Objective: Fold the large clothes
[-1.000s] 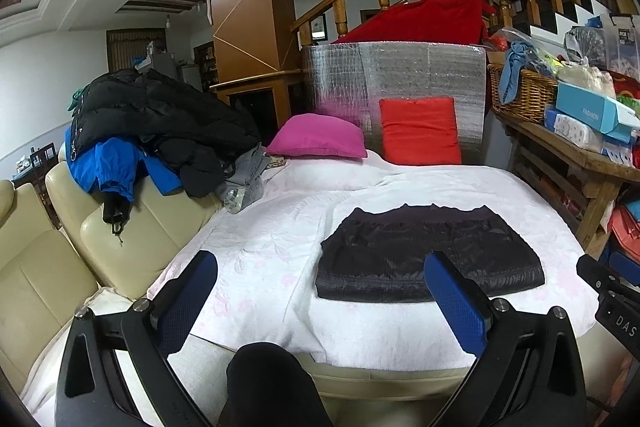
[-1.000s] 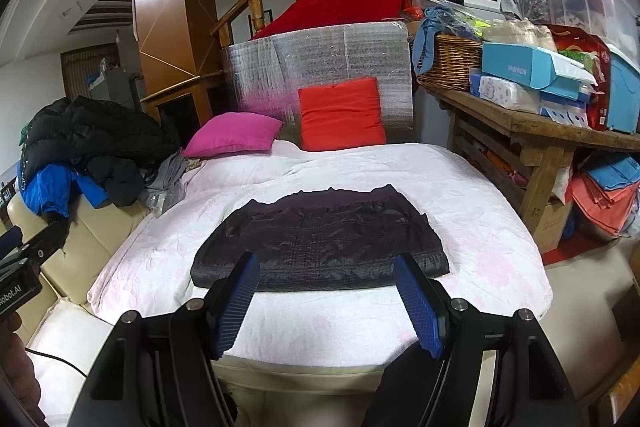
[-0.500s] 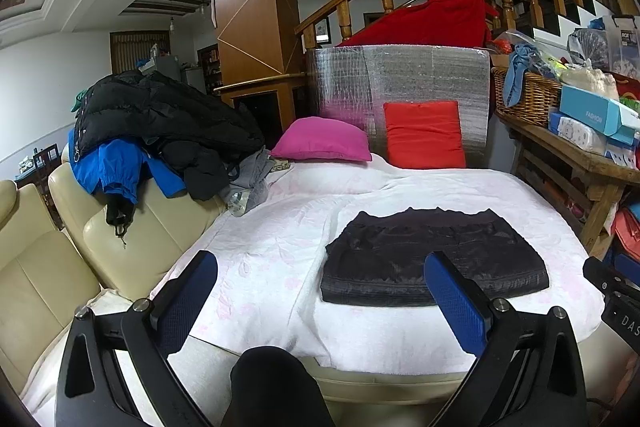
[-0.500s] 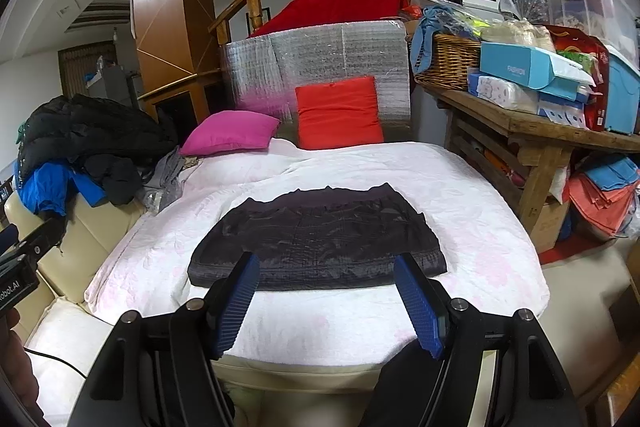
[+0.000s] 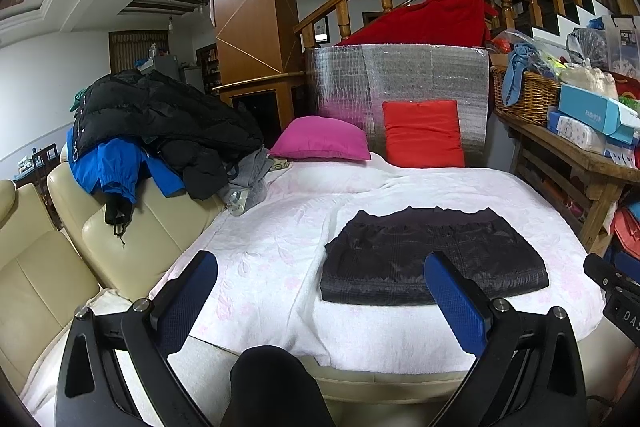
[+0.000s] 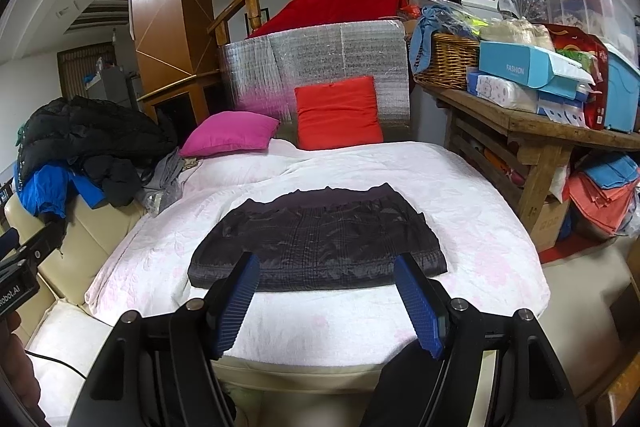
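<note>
A dark quilted garment (image 5: 434, 259) lies folded into a flat rectangle on the white bedcover (image 5: 280, 247); it also shows in the right wrist view (image 6: 320, 239). My left gripper (image 5: 320, 291) is open and empty, held back from the bed's near edge, left of the garment. My right gripper (image 6: 326, 291) is open and empty, in front of the garment's near edge and clear of it.
A pile of black and blue coats (image 5: 148, 131) sits on the cream sofa (image 5: 100, 247) at left. Pink (image 5: 320, 139) and red (image 5: 422, 133) cushions lie at the bed's far end. A cluttered wooden table (image 6: 532, 123) stands at right.
Both grippers have drawn back and risen slightly, so the bed sits a little lower and farther in view. The garment has not moved. Both stay open.
</note>
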Motion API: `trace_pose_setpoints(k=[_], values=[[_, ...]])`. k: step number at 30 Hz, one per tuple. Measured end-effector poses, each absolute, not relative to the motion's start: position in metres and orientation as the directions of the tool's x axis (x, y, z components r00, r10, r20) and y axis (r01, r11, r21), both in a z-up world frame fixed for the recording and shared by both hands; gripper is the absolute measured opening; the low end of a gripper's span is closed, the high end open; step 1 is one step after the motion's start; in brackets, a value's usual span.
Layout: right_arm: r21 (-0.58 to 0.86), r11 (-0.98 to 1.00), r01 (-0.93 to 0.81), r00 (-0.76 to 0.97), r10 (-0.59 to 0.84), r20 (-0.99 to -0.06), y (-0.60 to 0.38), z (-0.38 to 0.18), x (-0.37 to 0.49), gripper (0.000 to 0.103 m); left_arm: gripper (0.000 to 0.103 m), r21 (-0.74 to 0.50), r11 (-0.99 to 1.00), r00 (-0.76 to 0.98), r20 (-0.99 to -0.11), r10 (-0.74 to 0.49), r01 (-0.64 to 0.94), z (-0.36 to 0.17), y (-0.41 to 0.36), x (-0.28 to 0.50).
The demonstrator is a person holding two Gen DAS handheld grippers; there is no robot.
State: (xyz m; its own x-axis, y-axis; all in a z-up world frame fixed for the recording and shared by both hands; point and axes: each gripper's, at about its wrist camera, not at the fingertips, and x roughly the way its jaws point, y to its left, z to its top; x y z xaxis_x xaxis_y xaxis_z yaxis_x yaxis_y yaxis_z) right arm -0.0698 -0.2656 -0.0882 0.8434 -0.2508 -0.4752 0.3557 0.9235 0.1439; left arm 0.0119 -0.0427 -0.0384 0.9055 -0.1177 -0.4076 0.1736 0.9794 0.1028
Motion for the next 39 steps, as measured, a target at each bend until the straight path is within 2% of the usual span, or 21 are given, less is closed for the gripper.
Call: trace_pose_setpoints(k=[15, 39], values=[[0.148, 0.922, 0.356, 0.843, -0.249, -0.476, -0.266, -0.089, -0.069, 0.073, 0.103, 0.110, 0.978, 0.904, -0.413, -0.115, 0.175, -0.041, -0.046, 0.011], [0.132, 0.926, 0.353, 0.839, -0.252, -0.482, -0.258, -0.091, -0.052, 0.073, 0.103, 0.069, 0.965, 0.879, -0.434, -0.200, 0.254, -0.045, -0.045, 0.018]])
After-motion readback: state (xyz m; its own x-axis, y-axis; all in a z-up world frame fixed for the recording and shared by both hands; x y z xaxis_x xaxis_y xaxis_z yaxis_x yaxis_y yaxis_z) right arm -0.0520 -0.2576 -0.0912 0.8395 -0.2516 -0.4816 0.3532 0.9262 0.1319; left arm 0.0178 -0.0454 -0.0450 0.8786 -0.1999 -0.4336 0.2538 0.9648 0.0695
